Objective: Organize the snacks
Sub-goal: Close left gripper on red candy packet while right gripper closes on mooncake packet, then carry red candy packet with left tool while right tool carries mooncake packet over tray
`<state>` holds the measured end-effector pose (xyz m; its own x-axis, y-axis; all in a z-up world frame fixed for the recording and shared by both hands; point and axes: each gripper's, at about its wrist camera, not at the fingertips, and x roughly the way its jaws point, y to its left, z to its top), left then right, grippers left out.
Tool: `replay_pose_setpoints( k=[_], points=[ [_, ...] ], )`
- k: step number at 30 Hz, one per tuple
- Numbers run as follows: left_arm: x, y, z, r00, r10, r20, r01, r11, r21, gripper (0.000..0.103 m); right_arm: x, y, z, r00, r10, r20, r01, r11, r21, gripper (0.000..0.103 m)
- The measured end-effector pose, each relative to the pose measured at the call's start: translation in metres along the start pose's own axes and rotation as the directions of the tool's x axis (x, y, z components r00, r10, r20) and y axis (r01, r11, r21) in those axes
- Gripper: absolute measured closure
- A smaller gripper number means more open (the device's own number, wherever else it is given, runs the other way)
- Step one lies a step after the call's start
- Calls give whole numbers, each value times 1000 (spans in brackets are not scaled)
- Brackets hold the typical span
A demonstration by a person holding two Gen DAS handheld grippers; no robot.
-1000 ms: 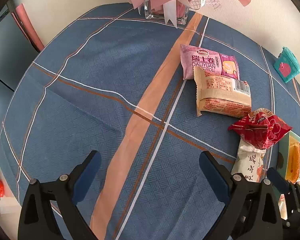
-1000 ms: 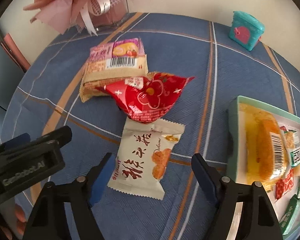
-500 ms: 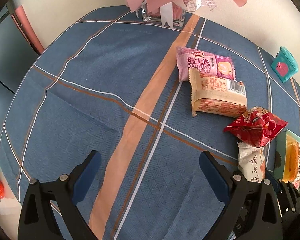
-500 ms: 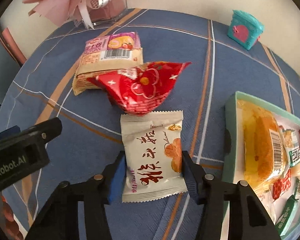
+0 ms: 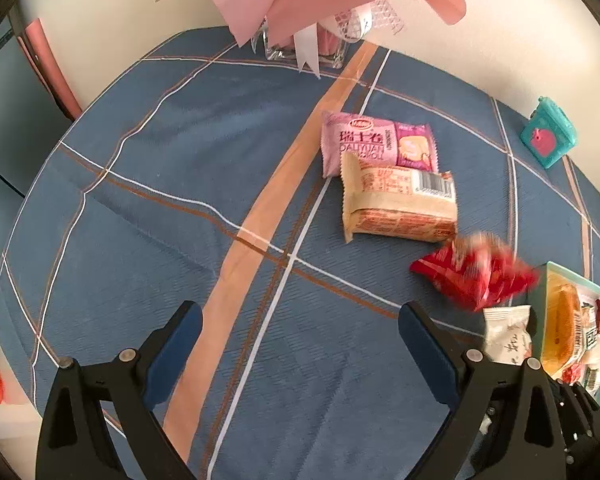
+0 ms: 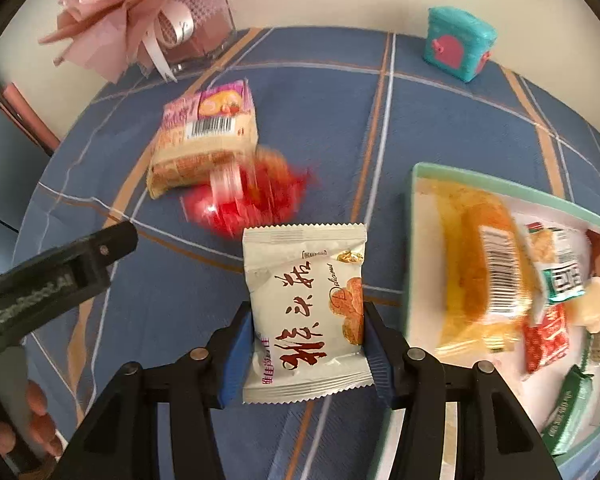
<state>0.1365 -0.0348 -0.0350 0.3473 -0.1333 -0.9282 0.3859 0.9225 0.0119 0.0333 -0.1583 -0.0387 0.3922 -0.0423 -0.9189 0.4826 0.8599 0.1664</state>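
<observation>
Right tool (image 6: 306,336) clenched on white packet (image 6: 306,300), beside tray (image 6: 414,240). Left tool (image 5: 300,344) released, empty. Tray already holds several snacks; red packet (image 5: 476,276), beige packet (image 5: 400,208), pink packet (image 5: 376,144) left on table (image 5: 160,200). Roughly halfway.

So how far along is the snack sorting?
Done: several snacks already lie in the green tray. In hand: the right gripper is shut on the white packet. Left: the red packet, beige packet and pink Swiss-roll packet remain on the tablecloth.
</observation>
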Motion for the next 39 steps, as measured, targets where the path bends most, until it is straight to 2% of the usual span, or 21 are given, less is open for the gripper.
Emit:
replay_pose_setpoints(
  k=[7, 10, 17, 22, 24, 26, 27, 30, 34, 37, 38, 39],
  points=[
    [-9, -9, 2, 997, -64, 33, 65, 997, -33, 5, -26, -20, 8, 998, 7, 58, -10, 999, 46, 48],
    [-10, -16, 3, 996, -85, 40, 87, 996, -37, 5, -37, -33, 6, 997, -14, 77, 9, 998, 67, 48],
    [-9, -50, 12, 982, -187, 34, 188, 982, -20, 5, -55, -72, 8, 993, -57, 102, 42, 989, 142, 48],
    [-1, -81, 19, 981, -191, 23, 190, 982, 19, 6, -67, -95, 6, 990, -76, 116, 55, 984, 172, 48],
    [4, -88, 20, 982, -189, 15, 189, 982, 28, 9, -69, -102, 5, 990, -80, 118, 57, 980, 189, 48],
    [11, -94, 19, 985, -173, -4, 173, 984, 33, 19, -72, -109, 5, 989, -82, 120, 56, 977, 204, 48],
    [16, -95, 18, 986, -167, -17, 167, 986, 28, 21, -73, -112, 4, 989, -82, 121, 55, 976, 209, 48],
    [25, -96, 17, 983, -182, -39, 183, 983, 17, 32, -73, -115, 4, 989, -78, 122, 50, 974, 220, 48],
    [24, -97, 13, 982, -186, -39, 188, 982, 31, 36, -74, -116, 3, 990, -70, 121, 41, 973, 227, 48],
    [23, -91, 10, 975, -217, -44, 217, 976, 8, 37, -76, -117, 2, 990, -67, 123, 37, 972, 232, 48],
    [21, -90, 9, 973, -224, -44, 225, 974, 2, 43, -76, -118, 2, 990, -68, 124, 37, 971, 235, 48],
    [19, -87, 8, 972, -232, -39, 232, 973, -9, 43, -77, -119, 2, 990, -68, 124, 36, 970, 239, 48]
  ],
)
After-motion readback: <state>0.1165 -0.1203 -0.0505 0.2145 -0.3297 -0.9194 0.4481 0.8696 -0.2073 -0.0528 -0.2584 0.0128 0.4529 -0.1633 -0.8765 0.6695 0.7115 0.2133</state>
